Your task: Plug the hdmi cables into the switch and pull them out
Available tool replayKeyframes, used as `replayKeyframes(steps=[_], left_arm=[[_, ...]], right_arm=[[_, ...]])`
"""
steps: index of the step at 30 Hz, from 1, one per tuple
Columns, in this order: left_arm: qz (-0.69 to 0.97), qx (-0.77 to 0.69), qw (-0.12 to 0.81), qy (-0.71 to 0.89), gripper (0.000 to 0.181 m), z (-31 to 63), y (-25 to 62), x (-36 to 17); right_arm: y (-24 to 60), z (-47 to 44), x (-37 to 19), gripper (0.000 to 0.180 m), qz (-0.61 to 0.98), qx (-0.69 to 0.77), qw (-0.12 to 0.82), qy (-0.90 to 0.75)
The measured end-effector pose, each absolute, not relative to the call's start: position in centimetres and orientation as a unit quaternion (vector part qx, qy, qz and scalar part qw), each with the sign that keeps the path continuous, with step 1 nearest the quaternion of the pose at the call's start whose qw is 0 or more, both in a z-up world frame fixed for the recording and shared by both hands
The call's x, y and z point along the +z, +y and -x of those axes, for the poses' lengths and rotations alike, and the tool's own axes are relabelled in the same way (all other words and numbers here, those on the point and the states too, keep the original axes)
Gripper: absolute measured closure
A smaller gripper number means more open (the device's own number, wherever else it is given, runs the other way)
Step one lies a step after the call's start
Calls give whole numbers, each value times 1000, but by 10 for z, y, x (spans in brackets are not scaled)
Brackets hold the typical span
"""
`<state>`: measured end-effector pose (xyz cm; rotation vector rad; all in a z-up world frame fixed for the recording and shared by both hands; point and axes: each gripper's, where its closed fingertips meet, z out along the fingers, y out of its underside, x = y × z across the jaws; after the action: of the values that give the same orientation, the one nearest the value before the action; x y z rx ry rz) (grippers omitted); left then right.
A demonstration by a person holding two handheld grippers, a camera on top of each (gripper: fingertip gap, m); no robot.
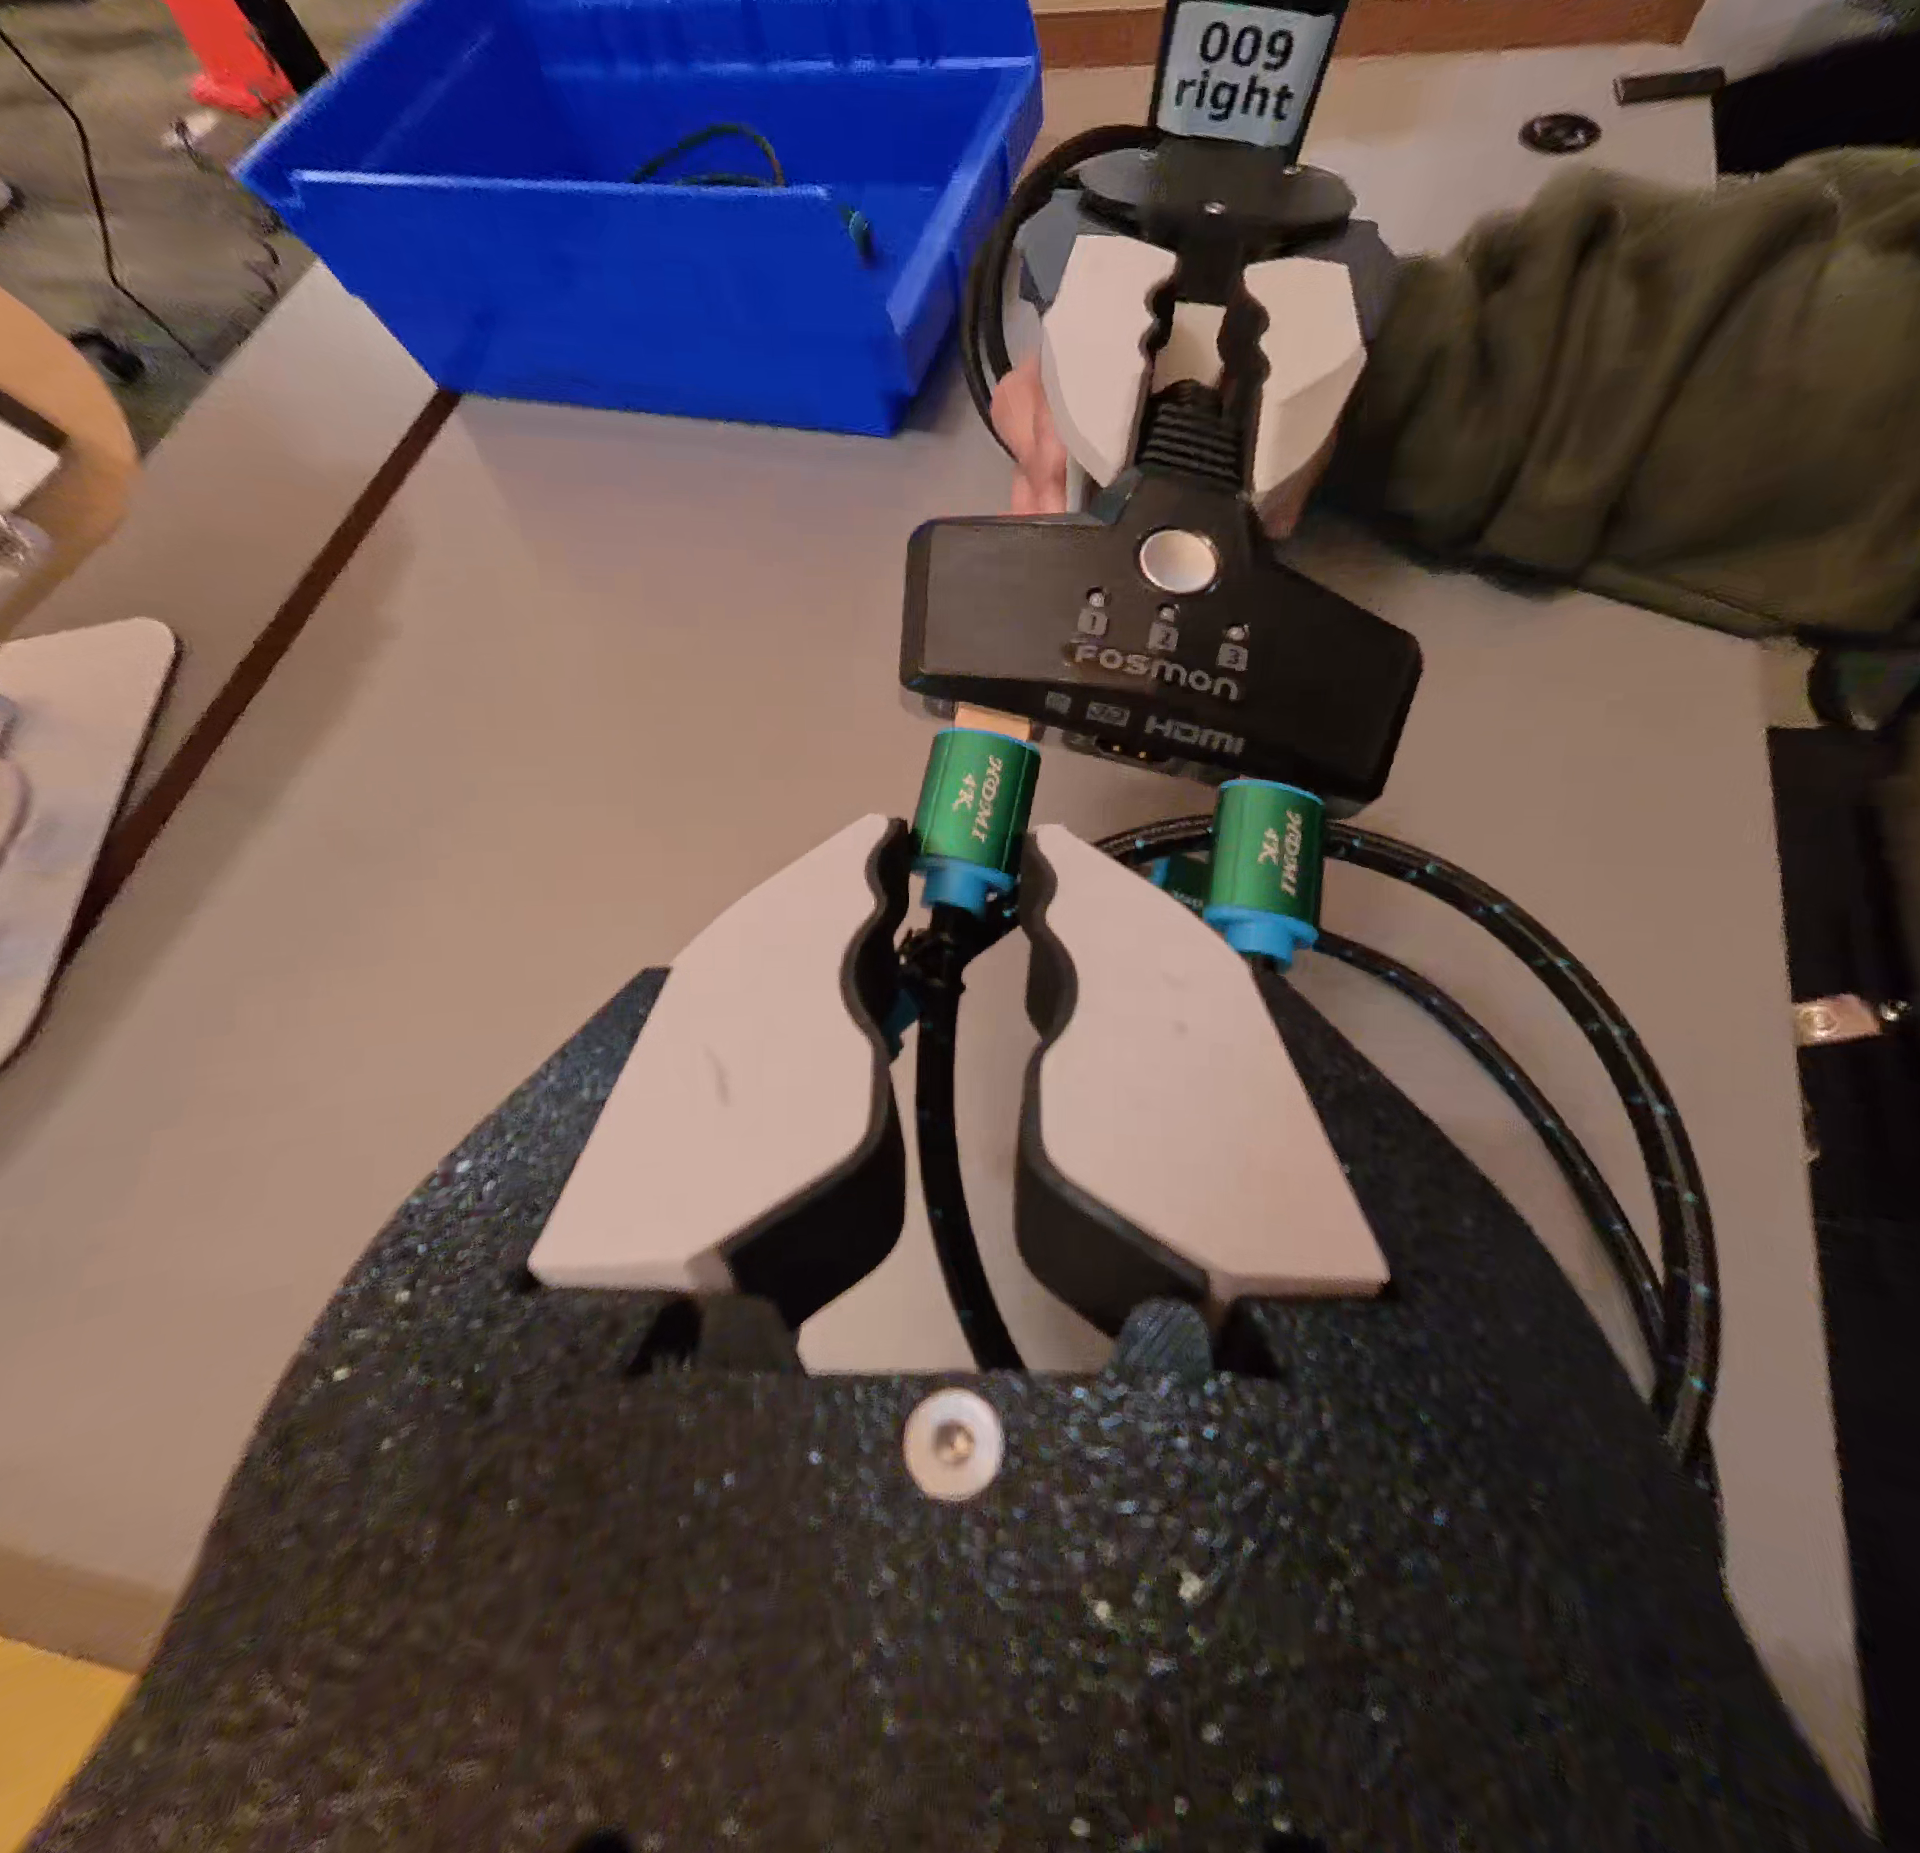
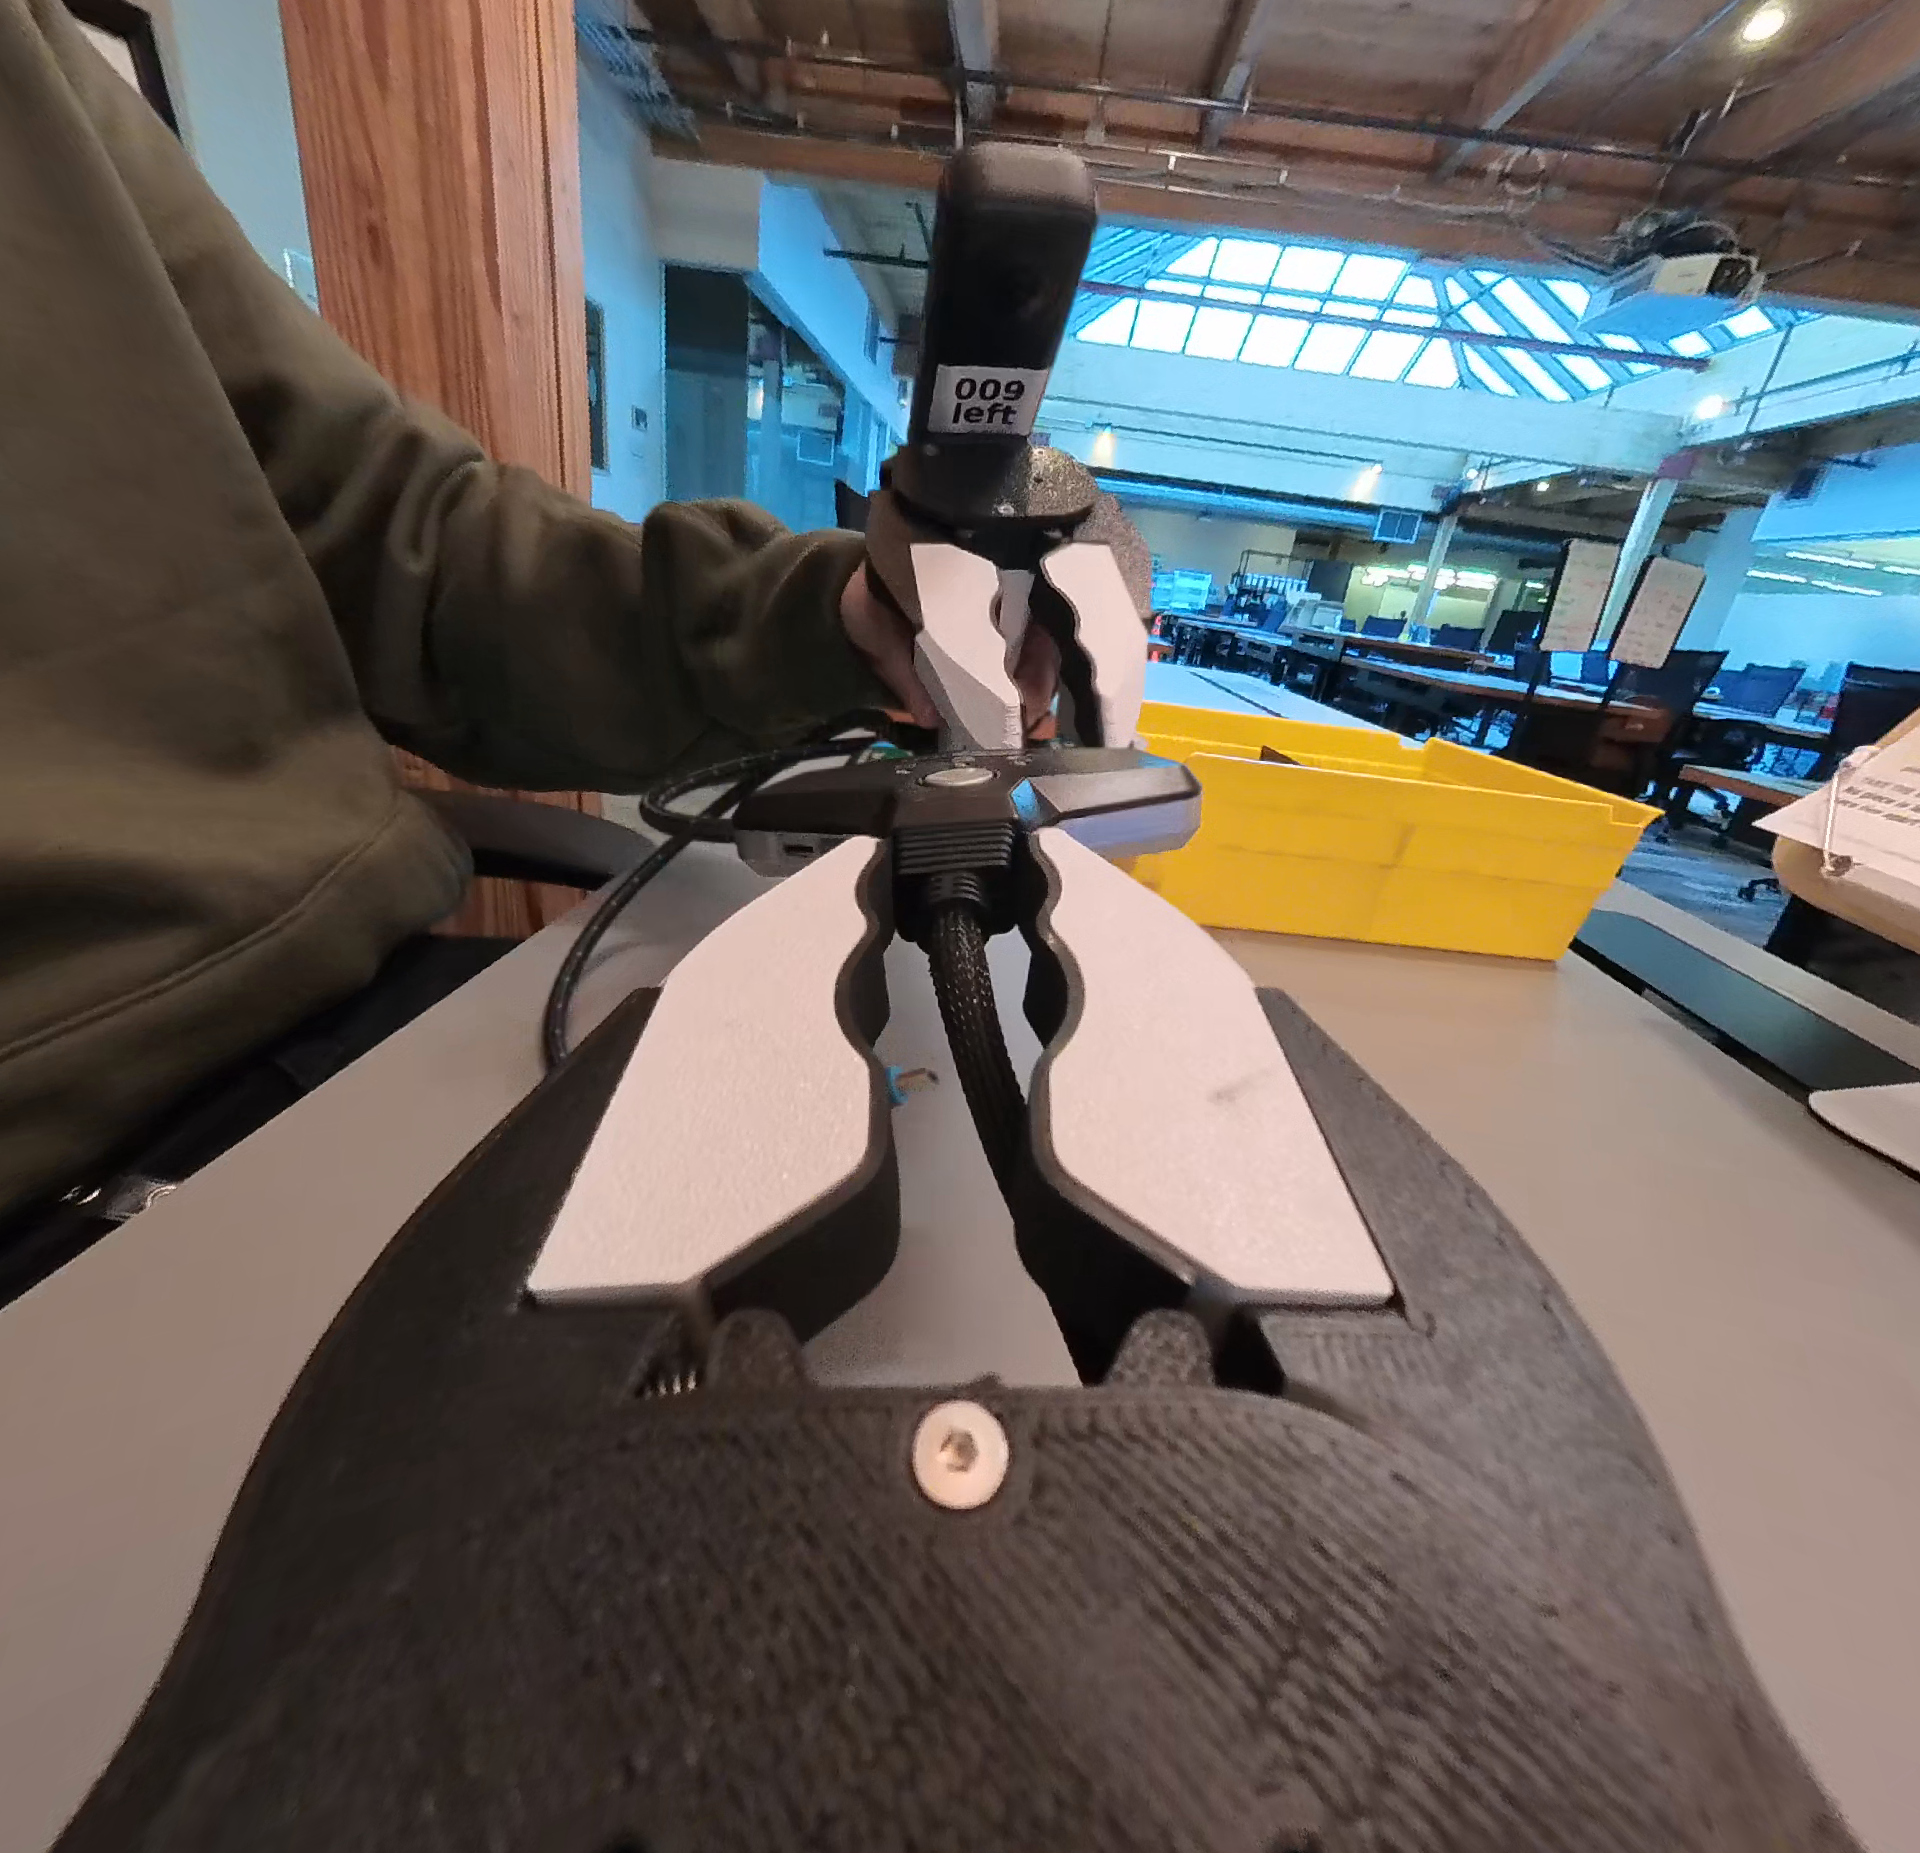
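Our left gripper point(image 1: 966, 868) clenches a green plug point(image 1: 971, 801) at the switch point(image 1: 1153, 650); right gripper point(image 2: 961, 868) clamps its ribbed cable collar point(image 2: 954, 847). Grey table point(image 1: 623, 598), blue bin point(image 1: 644, 193), open-plan workshop; lettering present.

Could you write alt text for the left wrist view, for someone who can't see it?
A hand-held left gripper with grey fingers grips a green-shelled HDMI plug, partly inserted in a black HDMI switch box above a grey table. The right gripper clamps the switch's ribbed cable end. A second green plug sits in another port; a blue plastic bin stands behind.
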<state>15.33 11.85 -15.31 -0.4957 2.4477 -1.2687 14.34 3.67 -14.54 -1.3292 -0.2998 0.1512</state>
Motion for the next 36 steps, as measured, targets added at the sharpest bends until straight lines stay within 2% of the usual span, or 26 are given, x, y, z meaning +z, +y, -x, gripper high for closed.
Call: replayKeyframes(steps=[6, 13, 15, 19, 29, 34, 36], left_arm=[[151, -493, 195, 834, 162, -152, 109, -140], [110, -463, 243, 845, 161, -148, 105, -123], [116, -468, 226, 846, 166, -145, 107, -121], [143, -443, 207, 860, 160, -143, 114, -130], [155, -424, 199, 870, 172, -145, 119, -137], [123, -359, 251, 890, 174, -149, 123, -145], [127, -388, 233, 882, 174, -147, 119, -140]], right_arm=[[27, -143, -132, 157, 570, 89, 806, -134], [15, -145, -123, 158, 545, 80, 823, -140], [14, -146, -121, 158, 540, 79, 827, -139], [15, -145, -122, 158, 541, 79, 825, -140], [21, -142, -128, 157, 559, 88, 812, -142], [26, -143, -132, 157, 577, 83, 800, -138], [23, -141, -128, 157, 564, 93, 809, -137]])
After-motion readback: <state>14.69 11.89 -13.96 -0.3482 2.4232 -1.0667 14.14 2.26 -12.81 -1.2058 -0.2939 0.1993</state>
